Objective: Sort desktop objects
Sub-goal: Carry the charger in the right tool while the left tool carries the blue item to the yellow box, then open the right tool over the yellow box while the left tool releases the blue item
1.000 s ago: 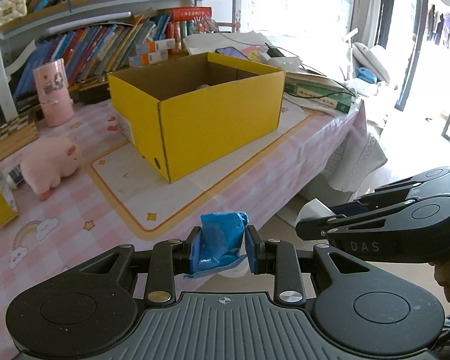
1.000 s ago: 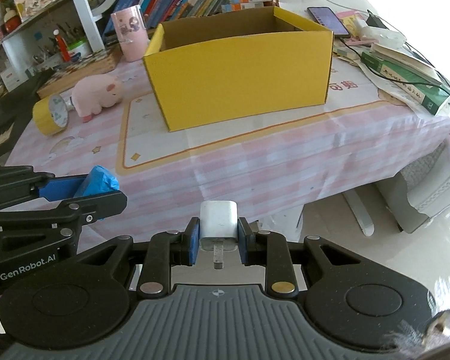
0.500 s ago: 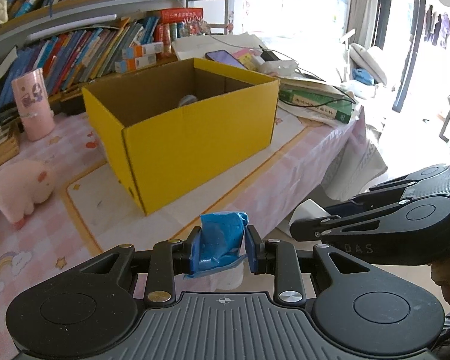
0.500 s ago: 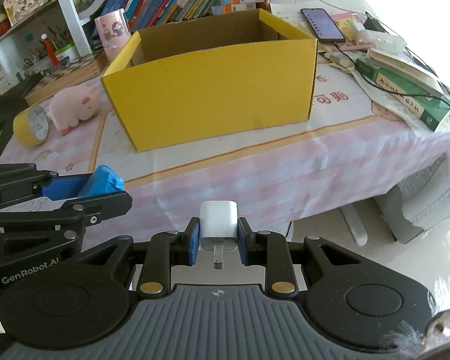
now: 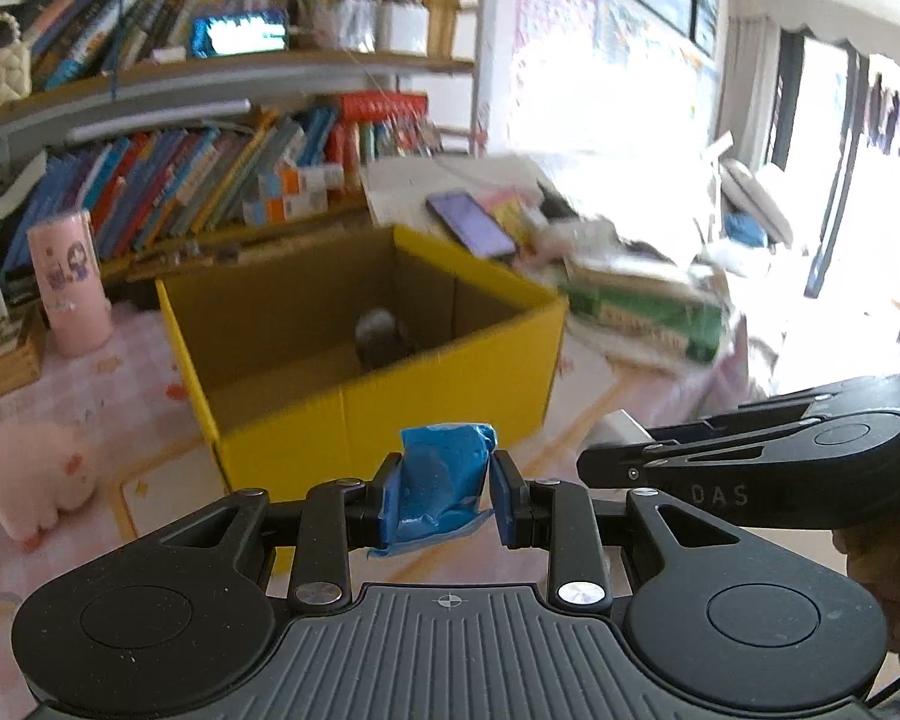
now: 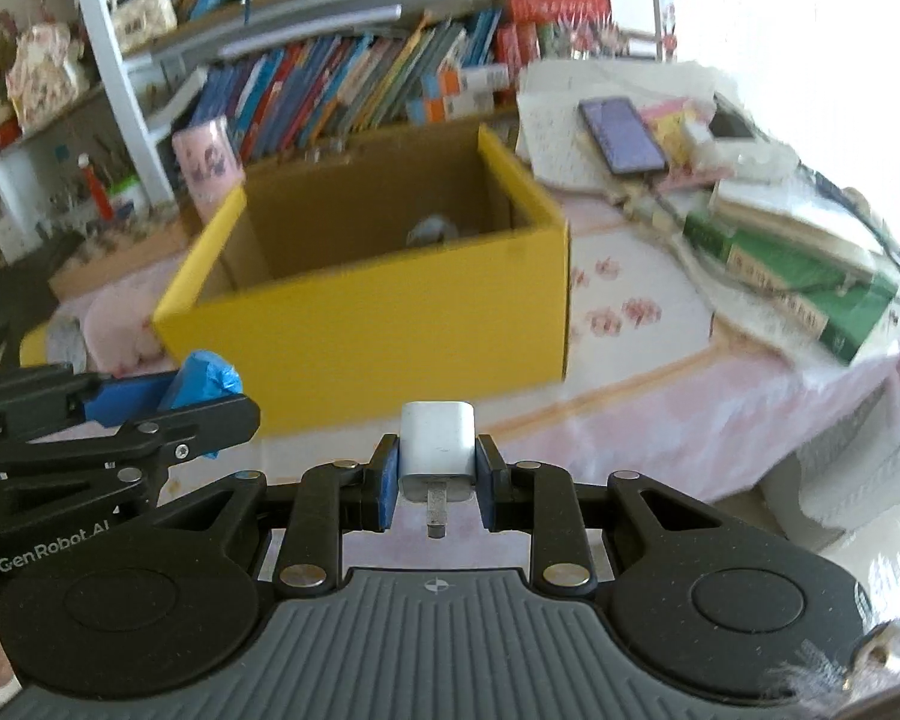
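Mid-carry: left gripper (image 5: pixel 447 495) clamped on blue packet (image 5: pixel 441 480), right gripper (image 6: pixel 437 474) on white charger (image 6: pixel 437 441). Next prob both over yellow box (image 6: pixel 378 324) at bench's front edge, then let go.

The right tongs (image 6: pixel 437 480) clamp a white charger plug (image 6: pixel 437 444) between their blue pads, its metal prong pointing back toward the camera. At the left edge the left tongs (image 6: pixel 168 399) grip a crumpled blue packet (image 6: pixel 205 373). Ahead, an open yellow cardboard box (image 6: pixel 390 324) stands on the pink checked surface (image 6: pixel 660 408), with a rounded grey object (image 6: pixel 431 231) inside it. A pink cup (image 6: pixel 207 165) stands behind the box; a smartphone (image 6: pixel 621 135) and a green book (image 6: pixel 792 294) lie to its right, before a bookshelf (image 6: pixel 354 78).
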